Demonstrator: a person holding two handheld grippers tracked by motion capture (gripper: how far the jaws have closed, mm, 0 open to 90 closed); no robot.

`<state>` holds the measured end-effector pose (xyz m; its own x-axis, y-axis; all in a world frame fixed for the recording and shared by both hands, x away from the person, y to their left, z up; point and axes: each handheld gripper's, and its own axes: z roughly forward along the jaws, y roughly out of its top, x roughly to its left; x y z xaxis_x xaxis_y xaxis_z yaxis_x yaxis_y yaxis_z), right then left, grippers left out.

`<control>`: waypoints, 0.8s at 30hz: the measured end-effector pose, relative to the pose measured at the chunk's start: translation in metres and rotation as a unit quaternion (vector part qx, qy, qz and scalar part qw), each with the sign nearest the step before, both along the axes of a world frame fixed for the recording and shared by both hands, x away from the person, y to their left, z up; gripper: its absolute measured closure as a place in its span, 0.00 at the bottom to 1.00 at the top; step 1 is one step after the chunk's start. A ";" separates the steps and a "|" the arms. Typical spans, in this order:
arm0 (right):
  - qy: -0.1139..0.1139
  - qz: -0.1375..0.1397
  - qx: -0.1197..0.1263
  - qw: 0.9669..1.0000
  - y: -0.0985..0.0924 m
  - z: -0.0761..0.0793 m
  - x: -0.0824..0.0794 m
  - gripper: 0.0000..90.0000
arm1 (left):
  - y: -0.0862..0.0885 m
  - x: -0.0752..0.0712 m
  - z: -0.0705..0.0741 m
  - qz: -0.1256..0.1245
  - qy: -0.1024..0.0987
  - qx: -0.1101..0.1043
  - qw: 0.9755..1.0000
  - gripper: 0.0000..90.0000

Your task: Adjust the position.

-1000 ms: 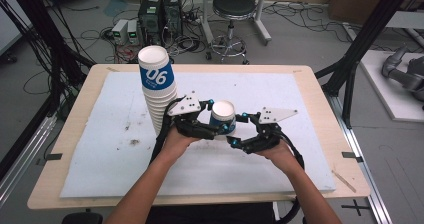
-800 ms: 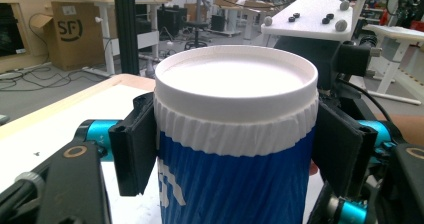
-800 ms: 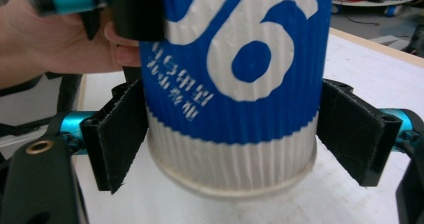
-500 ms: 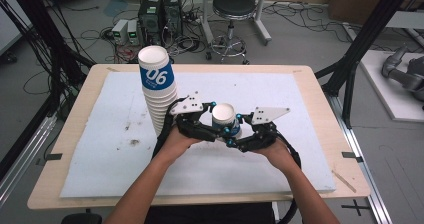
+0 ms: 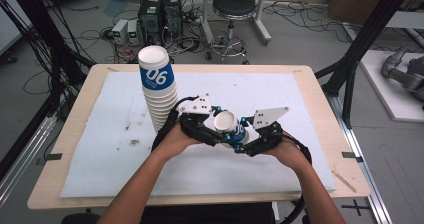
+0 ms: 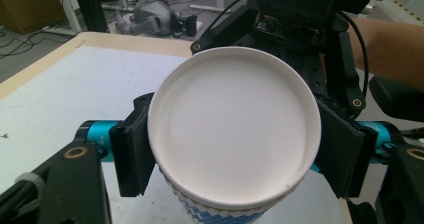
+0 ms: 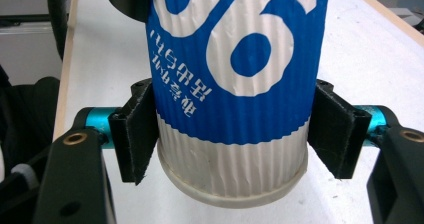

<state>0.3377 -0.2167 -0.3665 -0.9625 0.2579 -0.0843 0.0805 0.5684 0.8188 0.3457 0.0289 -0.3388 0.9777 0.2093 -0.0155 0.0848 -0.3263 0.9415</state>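
Note:
A paper cup (image 5: 229,126), white with a blue "06" band, is held tilted over the middle of the white mat between both grippers. My left gripper (image 5: 221,124) is shut on its upper part. In the left gripper view its pads (image 6: 131,151) press either side of the cup (image 6: 232,129) just under the rim. My right gripper (image 5: 241,140) is shut on the lower part. Its pads (image 7: 137,134) clamp the ribbed wall of the cup (image 7: 235,84) near the base. A tall stack of the same cups (image 5: 159,91) stands to the left, close behind the left hand.
The white mat (image 5: 100,149) covers a wooden table (image 5: 320,84). Beyond the far edge stand a stool (image 5: 234,6) and computer boxes (image 5: 160,9) on the floor. Black frame posts (image 5: 367,39) rise at the right and left of the table.
Both grippers and the cup between them have shifted a little toward the person's side of the table, and the cup leans more. The stack has not moved.

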 end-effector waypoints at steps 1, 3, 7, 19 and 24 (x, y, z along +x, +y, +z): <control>0.001 0.002 0.003 1.000 -0.001 -0.001 0.000 0.27 | 0.000 0.000 0.000 0.000 0.001 -0.004 1.000 0.31; -0.001 -0.007 0.029 1.000 -0.003 -0.001 0.000 0.22 | 0.004 0.002 0.000 0.007 0.008 -0.027 1.000 0.32; 0.033 -0.035 0.125 0.991 -0.015 0.000 0.002 0.18 | 0.011 0.006 -0.004 0.014 0.032 -0.092 0.995 0.33; -0.003 0.010 0.071 0.997 -0.018 0.004 -0.002 0.30 | 0.005 -0.001 -0.005 0.017 0.028 -0.052 0.998 0.20; -0.014 0.020 0.033 0.999 -0.019 0.007 -0.003 0.31 | 0.006 -0.001 -0.006 0.004 0.034 -0.041 0.999 0.21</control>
